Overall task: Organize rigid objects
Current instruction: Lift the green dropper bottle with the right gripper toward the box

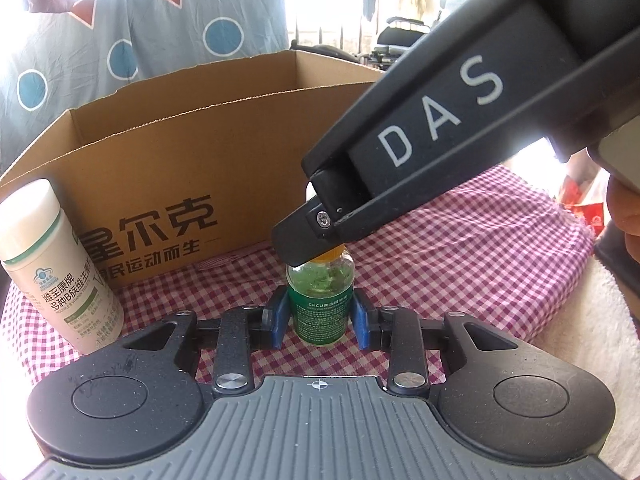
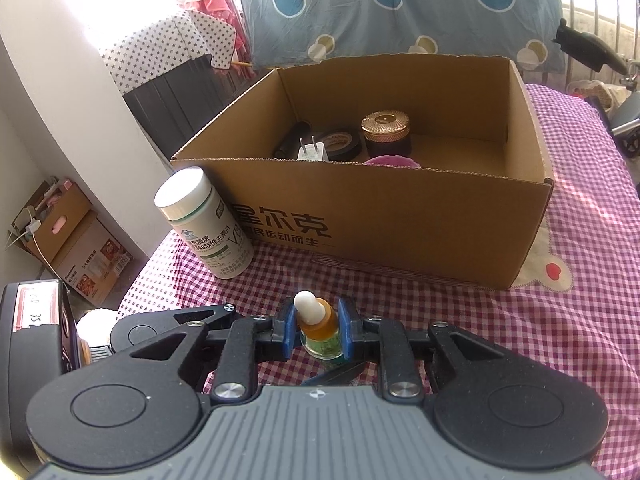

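Between the blue pads of the left gripper [image 1: 320, 318] stands a small dropper bottle [image 1: 320, 304], upright on the checked cloth [image 1: 460, 264] of the surface. The jaws are nearly closed around the bottle's green label, the pads touching or almost touching its sides; I cannot tell if they press it firmly. The right gripper [image 2: 318, 330] comes from above and from the right, and its jaws are also narrow, set on both sides of the orange collar just under the white rubber bulb. So both grippers hold the same bottle, the left one low on the body, the right one high at the neck.

The bottle's long axis is vertical. The cardboard box [image 2: 400, 208] lies just beyond it, on the far side, with its open top higher than the bottle. I judge the coming move needs a lift straight up and then a carry forward over the near wall. The right gripper, already tilted downward from above, seems better placed for this.

A white vitamin bottle [image 2: 204, 220] stands to the left, near the box's front wall. Inside the box are a jar with gold lid [image 2: 386, 130], a plug adapter [image 2: 312, 150] and a tape roll [image 2: 340, 144].
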Available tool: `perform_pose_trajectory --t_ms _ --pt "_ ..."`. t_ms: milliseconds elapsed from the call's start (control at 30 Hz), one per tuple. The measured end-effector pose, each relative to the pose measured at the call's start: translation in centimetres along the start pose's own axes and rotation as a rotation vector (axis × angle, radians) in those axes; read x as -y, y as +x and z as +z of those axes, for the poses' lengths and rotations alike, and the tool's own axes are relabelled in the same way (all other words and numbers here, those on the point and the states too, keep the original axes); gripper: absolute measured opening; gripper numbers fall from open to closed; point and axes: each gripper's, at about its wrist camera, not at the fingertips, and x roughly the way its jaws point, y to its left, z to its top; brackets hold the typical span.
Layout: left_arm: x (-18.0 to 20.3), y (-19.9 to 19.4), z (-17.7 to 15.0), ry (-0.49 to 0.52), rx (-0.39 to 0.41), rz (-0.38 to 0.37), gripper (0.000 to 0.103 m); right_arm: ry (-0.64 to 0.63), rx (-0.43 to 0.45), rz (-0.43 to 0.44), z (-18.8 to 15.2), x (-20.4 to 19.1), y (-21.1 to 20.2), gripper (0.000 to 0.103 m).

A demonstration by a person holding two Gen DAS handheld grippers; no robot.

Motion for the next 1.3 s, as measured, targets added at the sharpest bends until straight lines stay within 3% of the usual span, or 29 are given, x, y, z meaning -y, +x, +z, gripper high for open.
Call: perform_pose_trajectory --t_ms 767,1100,1300 --pt "0.2 -0.1 0.3 -0.002 0.010 0.026 0.032 0.014 0.001 0.034 0.4 0.0 -0.6 0.024" --pt "-0.4 -2.3 0.7 -0.021 0.055 0.055 0.032 -0.053 0.039 0.034 0.7 -2.1 -2.0 0.024" --pt "-0.8 -5.2 2.0 -0.013 0.118 0.109 0.032 -0.098 0.094 0.069 1.8 -3.8 -4.2 0.024"
